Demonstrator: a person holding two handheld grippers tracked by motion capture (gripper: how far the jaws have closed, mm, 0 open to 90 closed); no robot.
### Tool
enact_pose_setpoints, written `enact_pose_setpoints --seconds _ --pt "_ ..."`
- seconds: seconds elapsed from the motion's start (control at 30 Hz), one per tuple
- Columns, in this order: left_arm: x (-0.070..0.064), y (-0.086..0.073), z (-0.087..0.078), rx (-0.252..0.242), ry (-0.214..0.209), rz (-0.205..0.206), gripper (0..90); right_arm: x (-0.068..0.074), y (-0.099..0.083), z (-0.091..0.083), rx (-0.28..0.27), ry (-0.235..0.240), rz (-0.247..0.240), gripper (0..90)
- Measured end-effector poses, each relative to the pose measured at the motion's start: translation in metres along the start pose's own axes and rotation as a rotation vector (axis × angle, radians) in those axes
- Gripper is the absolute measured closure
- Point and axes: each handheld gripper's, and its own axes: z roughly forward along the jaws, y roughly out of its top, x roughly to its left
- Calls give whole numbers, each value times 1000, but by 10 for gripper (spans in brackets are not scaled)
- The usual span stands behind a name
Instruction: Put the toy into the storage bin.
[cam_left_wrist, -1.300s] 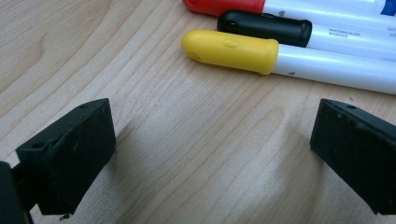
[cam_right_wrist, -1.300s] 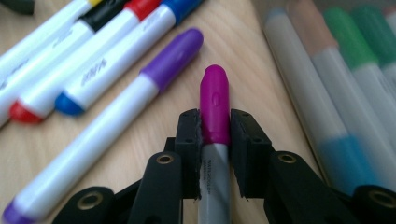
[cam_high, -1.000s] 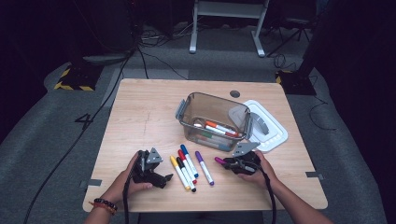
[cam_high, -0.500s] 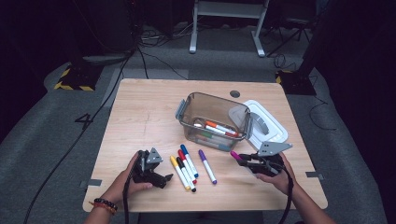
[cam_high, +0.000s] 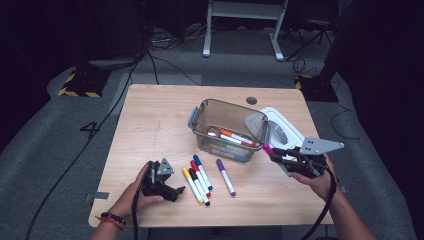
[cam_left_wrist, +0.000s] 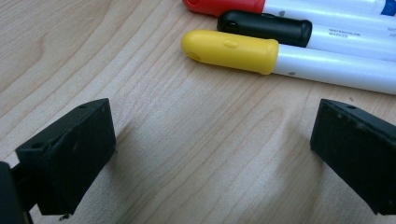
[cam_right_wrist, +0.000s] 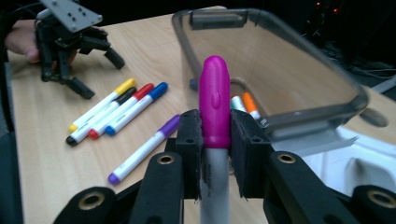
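Magenta marker (cam_right_wrist: 214, 103), glossy rounded cap on a white barrel, sits clamped cap-forward in my right gripper (cam_right_wrist: 214, 140), held above the counter (cam_high: 150, 120) just beside the clear bin's (cam_high: 227, 111) near right corner. My left gripper (cam_left_wrist: 210, 135) rests on bare wood with jaws spread wide, the yellow marker (cam_left_wrist: 280, 57) just ahead of them. Open wood lies between the purple marker (cam_high: 226, 177) and my right hand (cam_high: 320, 177).

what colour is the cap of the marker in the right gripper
Magenta: the marker clamped in the right gripper has a magenta cap, clearest in the right gripper view.
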Motion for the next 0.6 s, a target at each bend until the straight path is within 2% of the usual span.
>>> enact_pose_setpoints --seconds 0.13,0.27,0.43,0.6 --pt "0 0 0 0 0 0 4 -10 18 1 -5 -8 -15 745" --pt "0 0 0 0 1 0 4 -20 43 5 1 -35 -45 745" --pt "0 0 0 0 0 0 4 -29 73 14 -4 -11 -77 745" --pt "0 0 0 0 0 0 4 -36 100 34 13 6 -97 745"
